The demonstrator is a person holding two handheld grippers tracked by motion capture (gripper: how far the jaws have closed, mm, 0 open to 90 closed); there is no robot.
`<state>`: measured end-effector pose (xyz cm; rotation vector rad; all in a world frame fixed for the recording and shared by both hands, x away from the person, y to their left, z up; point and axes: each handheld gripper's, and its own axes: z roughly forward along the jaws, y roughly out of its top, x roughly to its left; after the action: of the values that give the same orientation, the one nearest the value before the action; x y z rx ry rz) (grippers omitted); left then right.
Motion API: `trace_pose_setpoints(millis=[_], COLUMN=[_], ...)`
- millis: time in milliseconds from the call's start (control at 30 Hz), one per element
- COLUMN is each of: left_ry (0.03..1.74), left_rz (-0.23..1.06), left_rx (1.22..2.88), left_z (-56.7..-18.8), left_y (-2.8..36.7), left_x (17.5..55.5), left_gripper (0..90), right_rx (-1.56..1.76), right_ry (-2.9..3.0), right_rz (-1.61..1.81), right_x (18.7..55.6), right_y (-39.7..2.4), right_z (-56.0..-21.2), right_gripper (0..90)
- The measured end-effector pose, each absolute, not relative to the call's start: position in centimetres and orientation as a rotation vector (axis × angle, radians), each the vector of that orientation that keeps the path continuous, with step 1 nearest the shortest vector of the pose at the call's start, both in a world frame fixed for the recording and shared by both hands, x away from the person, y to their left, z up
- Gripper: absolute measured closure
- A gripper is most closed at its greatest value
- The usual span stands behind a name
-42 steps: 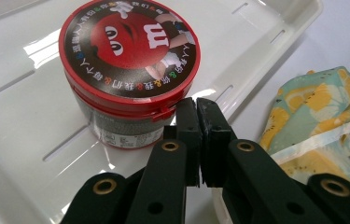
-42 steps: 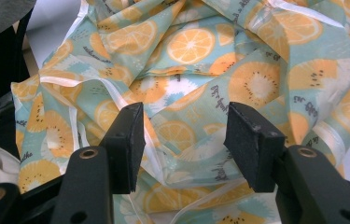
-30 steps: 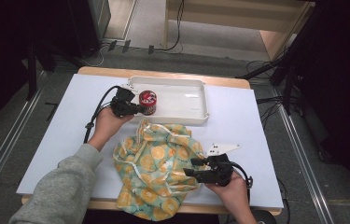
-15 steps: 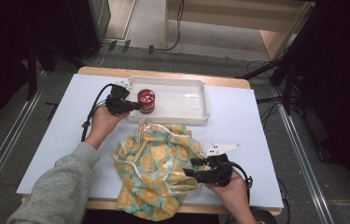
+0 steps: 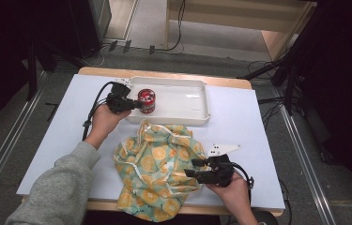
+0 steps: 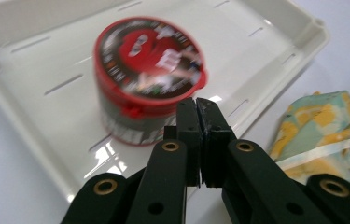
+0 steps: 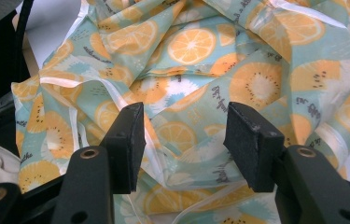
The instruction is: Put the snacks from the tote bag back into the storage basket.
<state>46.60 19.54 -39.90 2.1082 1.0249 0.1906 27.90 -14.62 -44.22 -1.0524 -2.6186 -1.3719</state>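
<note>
A red-lidded can (image 5: 146, 101) (image 6: 149, 70) stands upright at the left end of the white tray (image 5: 187, 101) (image 6: 266, 42). My left gripper (image 5: 135, 104) (image 6: 196, 105) reaches over the tray's near-left rim with its jaws shut together and nothing between them. Its tips are right at the can's side, just under the lid. A fruit-print drawstring bag (image 5: 157, 173) (image 7: 196, 46) lies crumpled on the table in front of the tray. My right gripper (image 5: 190, 169) (image 7: 186, 126) hovers at the bag's right side, open, with the cloth behind its pads.
The white table (image 5: 61, 140) has bare room to the left of the bag and to the right of the tray. The bag's lower end hangs over the front edge. A corner of the bag (image 6: 322, 126) lies close to the tray's near rim.
The left gripper and the can have shifted very slightly leftward in the tray. The right gripper and the bag look the same.
</note>
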Motion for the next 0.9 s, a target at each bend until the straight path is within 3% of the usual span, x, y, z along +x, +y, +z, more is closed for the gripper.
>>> trace_pose_setpoints(millis=[467,900], left_ry=[1.002,1.022], left_rz=[0.176,0.167], left_rx=[2.160,2.157], left_z=[-40.5,-41.5], left_y=[14.8,15.1], left_x=[48.6,49.1], left_gripper=[88.5,87.1], right_rx=[-1.057,-1.069], right_ry=[-2.608,-2.603], right_rz=[-1.389,-1.392], right_x=[27.8,27.5], right_y=[-14.9,-15.2], right_z=[-44.2,-44.1], right_gripper=[48.7,48.7])
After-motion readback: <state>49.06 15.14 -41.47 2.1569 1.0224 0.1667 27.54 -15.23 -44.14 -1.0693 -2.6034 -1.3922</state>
